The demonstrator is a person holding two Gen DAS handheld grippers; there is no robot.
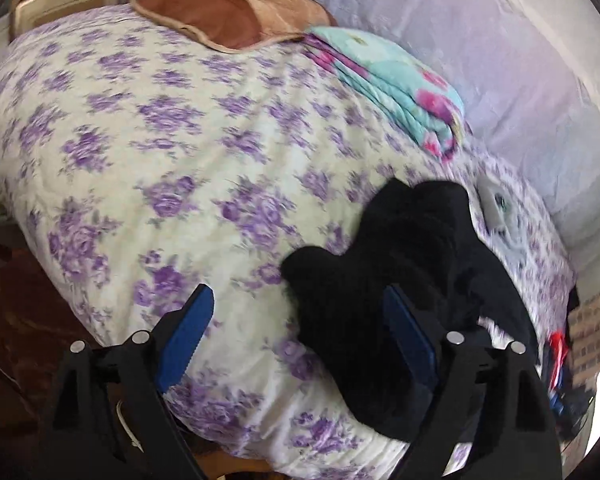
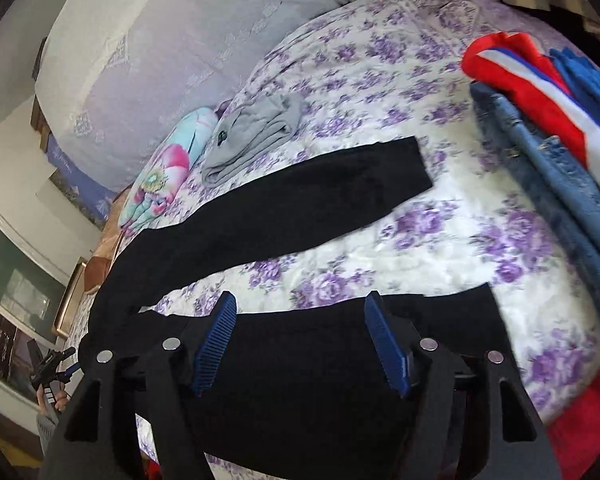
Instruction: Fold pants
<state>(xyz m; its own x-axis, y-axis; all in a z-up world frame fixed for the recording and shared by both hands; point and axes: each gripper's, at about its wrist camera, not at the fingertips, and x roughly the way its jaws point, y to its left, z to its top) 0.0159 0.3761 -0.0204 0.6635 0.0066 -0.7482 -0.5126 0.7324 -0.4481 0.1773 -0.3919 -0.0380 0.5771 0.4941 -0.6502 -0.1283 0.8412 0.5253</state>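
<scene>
While both claws hang over the bed, here is the layout, clock directions by view:

pants: black pants [image 2: 284, 208] spread on the bed, two legs apart in a V; far leg runs from 9 o'clock toward 2 o'clock in right wrist view, near leg lies across 6 o'clock under the claw. In left wrist view the pants [image 1: 400, 280] bunch at 4 to 5 o'clock.

left claw: left claw [image 1: 296, 320] wide apart, nothing between the blue pads; right finger over the black cloth, contact unclear, left finger over bare bedspread. View blurred.

right claw: right claw [image 2: 300, 332] wide apart, above the near leg at 6 o'clock; touching or not, cannot tell.

bed: bed [image 1: 140, 152] covered in white spread with purple flowers.

brown cushion: brown cushion [image 1: 228, 12] at 12 o'clock in left wrist view, on the bed.

floral blanket: folded teal-pink floral blanket [image 1: 396, 84] at 1 to 2 o'clock, just beside the cushion; at 9 o'clock in right wrist view.

grey garment: crumpled grey garment [image 2: 256, 132] near the far leg at 11 o'clock, beside the blanket.

clothes pile: jeans [image 2: 548, 184] with red-white-blue cloth [image 2: 540, 96] on top, 2 to 3 o'clock, well apart from the pants.
</scene>
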